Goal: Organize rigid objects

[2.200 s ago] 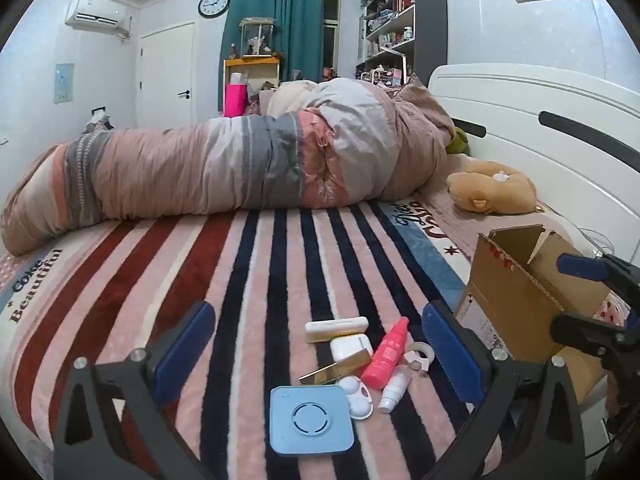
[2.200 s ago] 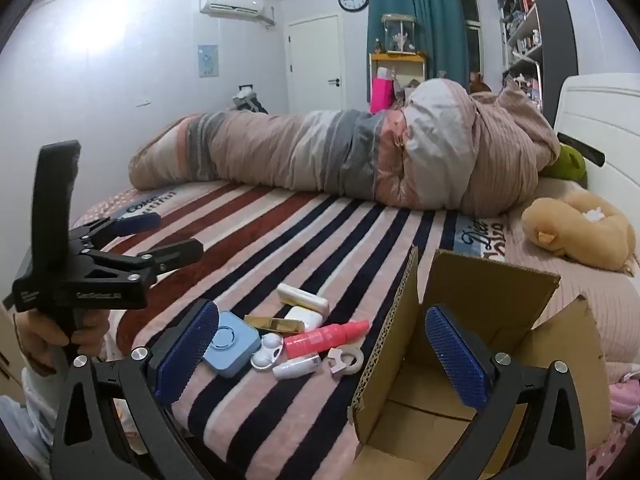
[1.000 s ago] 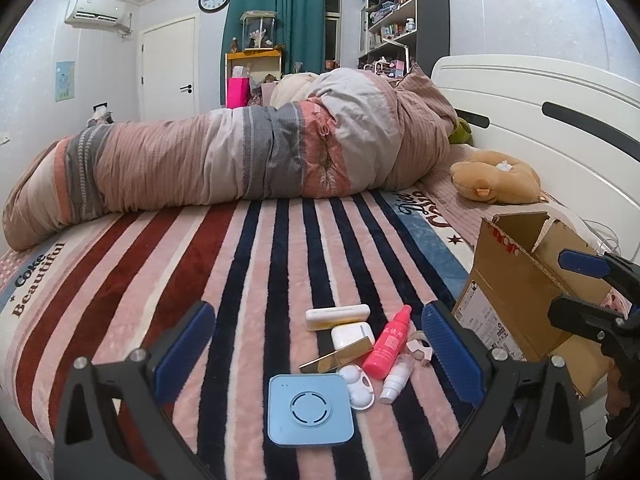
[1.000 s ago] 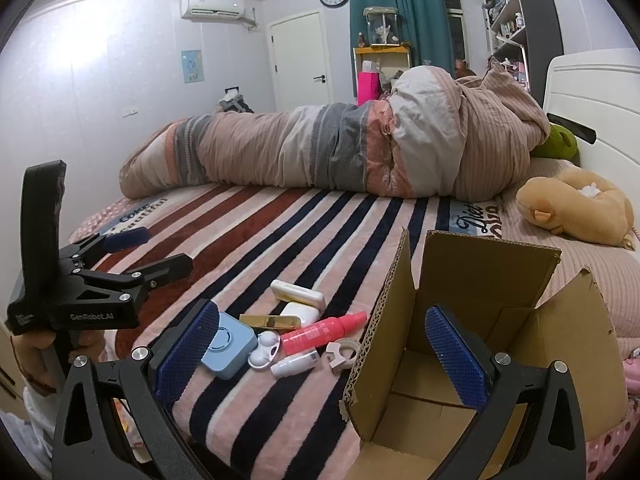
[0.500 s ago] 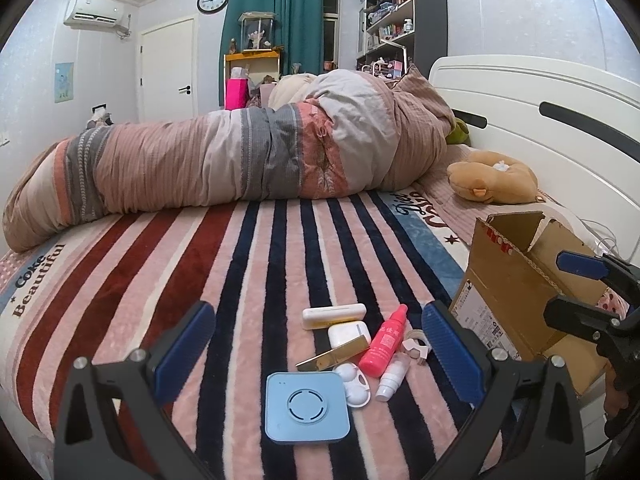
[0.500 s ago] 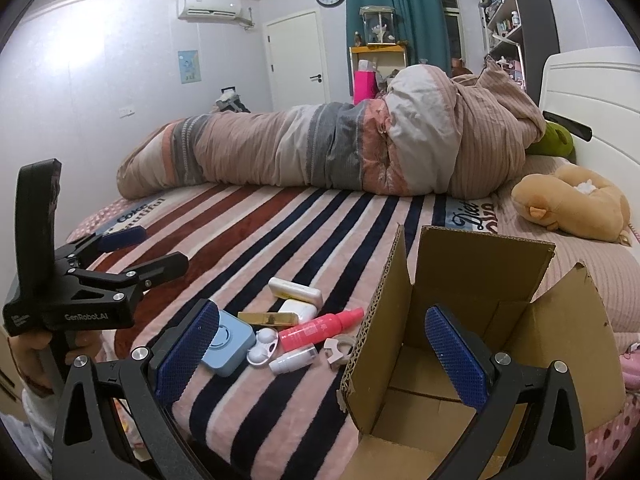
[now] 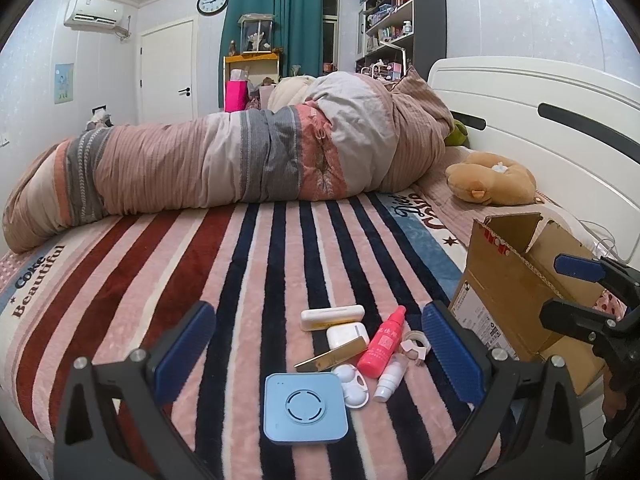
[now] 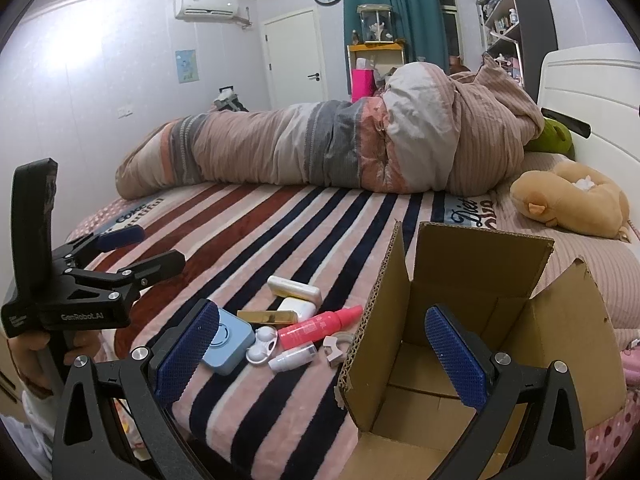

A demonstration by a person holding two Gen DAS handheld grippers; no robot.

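Lying left of cardboard box [image 8: 480, 320], its base cut off: blue square device [image 7: 306, 408], partly hidden behind right gripper [image 8: 320, 354] finger; pink bottle [image 7: 382, 342]; tiny unclear clip. Left gripper [image 7: 316, 354], right gripper: spread apart, empty.

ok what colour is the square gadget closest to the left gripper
Light blue; the square gadget shows best in the left wrist view.

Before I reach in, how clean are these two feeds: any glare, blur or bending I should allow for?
Left wrist view: the small items are sharp, including the square pale-blue device; the fisheye bows the white headboard; corners are black. Right wrist view: a bright glare patch washes out the left wall; the open brown cardboard box stays crisp.
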